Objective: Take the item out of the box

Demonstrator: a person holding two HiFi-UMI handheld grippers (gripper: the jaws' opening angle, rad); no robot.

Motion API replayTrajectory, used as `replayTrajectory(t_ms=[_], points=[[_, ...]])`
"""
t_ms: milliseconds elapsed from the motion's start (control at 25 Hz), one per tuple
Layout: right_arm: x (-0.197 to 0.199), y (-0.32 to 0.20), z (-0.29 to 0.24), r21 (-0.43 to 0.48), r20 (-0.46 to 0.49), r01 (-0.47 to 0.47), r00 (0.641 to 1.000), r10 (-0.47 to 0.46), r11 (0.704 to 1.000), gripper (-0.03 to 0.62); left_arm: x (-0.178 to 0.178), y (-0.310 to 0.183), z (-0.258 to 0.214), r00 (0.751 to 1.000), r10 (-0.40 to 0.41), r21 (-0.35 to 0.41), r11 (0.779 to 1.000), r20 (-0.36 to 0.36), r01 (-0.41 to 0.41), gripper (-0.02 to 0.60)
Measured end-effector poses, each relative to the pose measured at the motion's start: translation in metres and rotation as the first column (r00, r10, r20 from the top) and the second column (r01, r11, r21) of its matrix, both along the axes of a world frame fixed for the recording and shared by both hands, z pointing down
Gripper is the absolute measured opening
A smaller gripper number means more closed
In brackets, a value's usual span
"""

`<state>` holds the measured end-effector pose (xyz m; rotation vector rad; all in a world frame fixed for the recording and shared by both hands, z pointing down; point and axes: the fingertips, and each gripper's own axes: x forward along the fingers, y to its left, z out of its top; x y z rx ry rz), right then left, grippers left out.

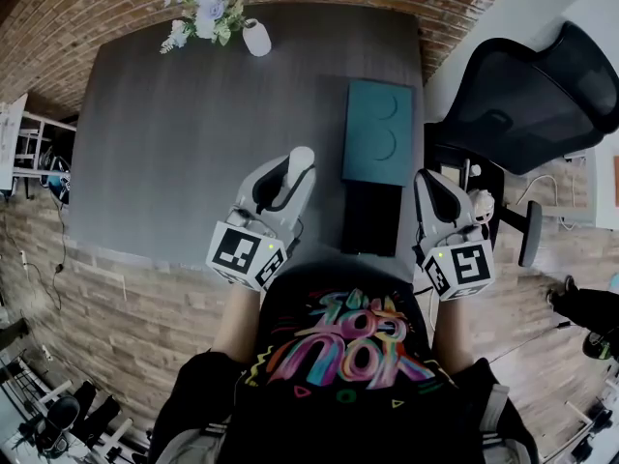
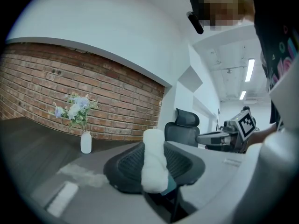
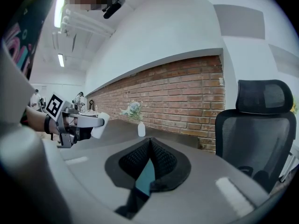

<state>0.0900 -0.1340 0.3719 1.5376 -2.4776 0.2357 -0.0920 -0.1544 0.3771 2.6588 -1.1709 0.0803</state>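
- Left tongs clamped on the white roll, up over the bench.
- Right tongs pressed together, empty, near the teal box.

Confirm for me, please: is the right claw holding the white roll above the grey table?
Not quite: it is the left claw that holds the white roll above the grey table. The left gripper view shows the roll clamped between its jaws.

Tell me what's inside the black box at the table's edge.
Nothing shows inside the black box: its interior is only dark, the bottom indistinct. The white roll is outside, held in the left gripper.
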Motion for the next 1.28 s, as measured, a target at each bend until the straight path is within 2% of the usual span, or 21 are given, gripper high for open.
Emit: replayTrajectory(t_ms=[280,520,1280], points=[[-0.001,0.002,0.002,-0.009,0.009,0.003,1.0,-0.003,1.0,-0.002,0.002,-0.001,0.001,1.0,0.022,0.009,1.0,0.01,-0.022,0.127],[0.003,0.004,0.003,-0.009,0.023,-0.015,1.0,0.015,1.0,-0.001,-0.003,-0.002,0.003,1.0,0.002,0.0,1.0,0.023,-0.002,0.127],[-0.003,0.008,0.006,-0.027,0.027,0.035,0.999,-0.035,0.999,-0.002,0.008,0.001,-0.001,0.998,0.049,0.01,0.999,0.04,-0.05,0.127]])
